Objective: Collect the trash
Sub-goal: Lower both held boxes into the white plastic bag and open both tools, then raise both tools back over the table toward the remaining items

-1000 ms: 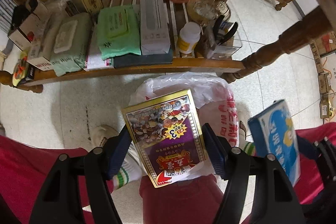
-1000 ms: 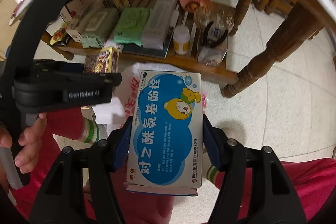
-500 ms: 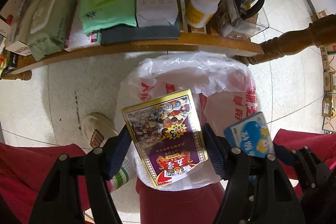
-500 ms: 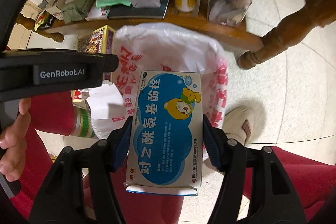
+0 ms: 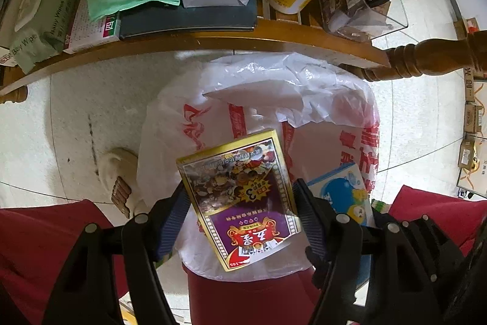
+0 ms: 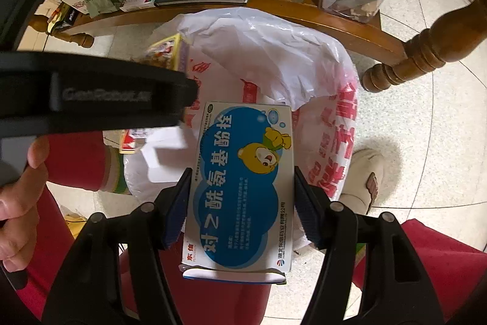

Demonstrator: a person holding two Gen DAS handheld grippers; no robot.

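- Both claws grip a box each: the left claw is clenched on a gold-edged playing-card box, the right claw on a blue-and-white medicine box.
- Over the last second both have dropped toward the white plastic bag and tipped more steeply downward; the bag now fills the view just beyond the fingertips of each, where before the wooden shelf took up much of the picture.
- That puts both pieces of trash over the bag's mouth, so letting go looks like the next step, though neither grip has loosened.
- The card box sits skewed between the left pads, purple and gold with its flap end nearest the camera.
- The medicine box sits square in the right claw, showing a cartoon bear and large white characters, apparently undamaged.
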